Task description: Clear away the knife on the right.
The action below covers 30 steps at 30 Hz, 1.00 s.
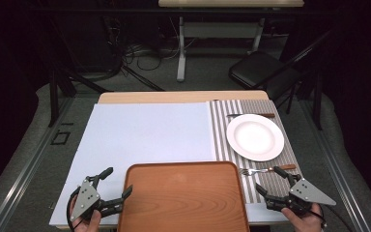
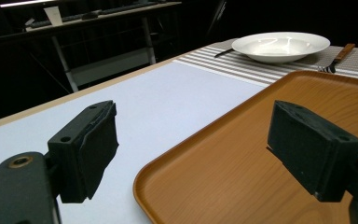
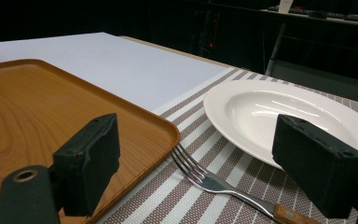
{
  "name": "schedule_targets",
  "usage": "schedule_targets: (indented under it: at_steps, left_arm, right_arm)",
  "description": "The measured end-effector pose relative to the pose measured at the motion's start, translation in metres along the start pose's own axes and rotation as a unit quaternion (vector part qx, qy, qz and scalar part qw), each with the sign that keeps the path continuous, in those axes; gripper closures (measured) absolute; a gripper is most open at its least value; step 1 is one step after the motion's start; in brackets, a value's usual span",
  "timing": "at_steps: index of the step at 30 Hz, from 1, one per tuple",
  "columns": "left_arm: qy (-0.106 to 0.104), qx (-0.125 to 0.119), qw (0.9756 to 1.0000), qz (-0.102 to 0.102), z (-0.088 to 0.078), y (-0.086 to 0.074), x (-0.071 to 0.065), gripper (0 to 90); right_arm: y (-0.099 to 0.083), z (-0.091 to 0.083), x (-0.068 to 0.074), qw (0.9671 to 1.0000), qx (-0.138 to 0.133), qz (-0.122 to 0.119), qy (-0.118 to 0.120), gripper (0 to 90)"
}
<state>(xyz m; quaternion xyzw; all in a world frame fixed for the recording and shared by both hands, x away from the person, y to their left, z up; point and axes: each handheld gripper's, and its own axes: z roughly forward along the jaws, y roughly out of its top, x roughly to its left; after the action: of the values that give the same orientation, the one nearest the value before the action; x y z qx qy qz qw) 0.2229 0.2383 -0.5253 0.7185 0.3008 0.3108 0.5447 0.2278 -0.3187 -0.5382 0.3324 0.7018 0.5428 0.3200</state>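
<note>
Fork point(image 3: 214, 179), lying handle-right between spread jaws of the right tool point(image 1: 274, 185), is being approached; the left tool point(image 1: 117, 182) is being held spread.

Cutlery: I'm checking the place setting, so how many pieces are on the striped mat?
2: a knife lies beyond the plate, and a fork lies on its near side, next to the tray.

Tray's point(image 1: 183, 198) near edge cut off below

The room is dark. A grey carpet floor point(image 1: 207, 72) surrounds the worktop point(image 1: 178, 97). At twelve o'clock stands a white-legged desk point(image 1: 181, 43) over tangled cables point(image 1: 140, 53); at one o'clock, a black chair point(image 1: 258, 67).
</note>
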Motion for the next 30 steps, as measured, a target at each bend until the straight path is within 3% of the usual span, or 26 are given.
schedule_targets:
  at_steps: [9, 16, 24, 30]
  left_arm:
    - [0.004, 0.003, 1.0000, -0.002, -0.001, 0.000, 0.000, 15.6]
    - [0.007, 0.003, 1.0000, 0.000, -0.002, 0.000, -0.002, 15.6]
    - [0.003, 0.006, 1.0000, 0.004, -0.001, 0.000, -0.003, 15.6]
    - [0.002, 0.006, 1.0000, 0.005, -0.001, 0.001, -0.004, 15.6]
  right_arm:
    - [0.003, -0.003, -0.003, 0.9999, -0.008, 0.004, 0.007, 14.3]
    - [0.007, -0.005, -0.009, 0.9998, 0.010, 0.006, 0.014, 14.1]
    - [0.012, -0.007, -0.027, 0.9992, 0.037, 0.016, -0.001, 14.4]
    - [0.019, -0.011, -0.045, 0.9988, 0.042, 0.018, -0.017, 14.3]
